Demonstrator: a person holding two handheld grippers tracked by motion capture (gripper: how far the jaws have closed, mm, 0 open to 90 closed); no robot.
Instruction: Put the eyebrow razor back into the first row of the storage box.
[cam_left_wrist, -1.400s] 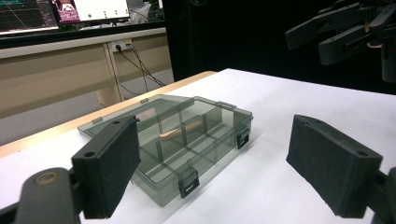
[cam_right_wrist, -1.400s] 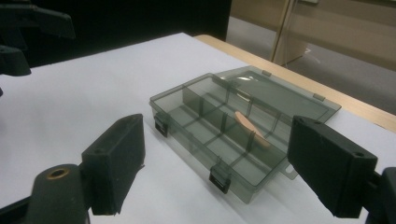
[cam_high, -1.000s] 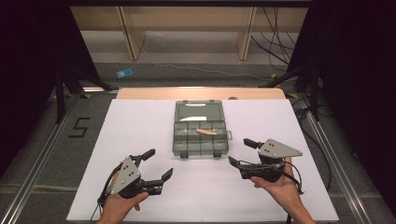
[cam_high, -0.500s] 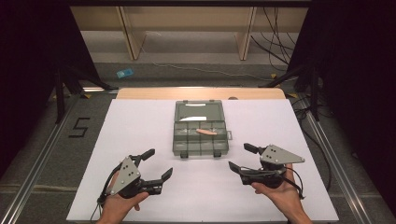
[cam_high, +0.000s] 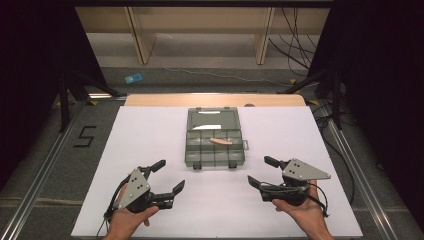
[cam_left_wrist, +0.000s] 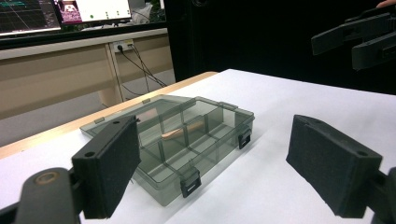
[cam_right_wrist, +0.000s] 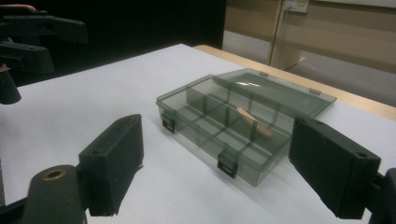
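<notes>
high view shows a smoky compartment box (cam_high: 215, 142) lying open mid-table (cam_high: 150, 135), lid flat behind it, a small tan stick (cam_high: 220, 141) resting across its far compartments. left gripper (cam_high: 165, 178) and right gripper (cam_high: 260, 172) hover near the front edge, jaws spread, grasping nothing.
</notes>
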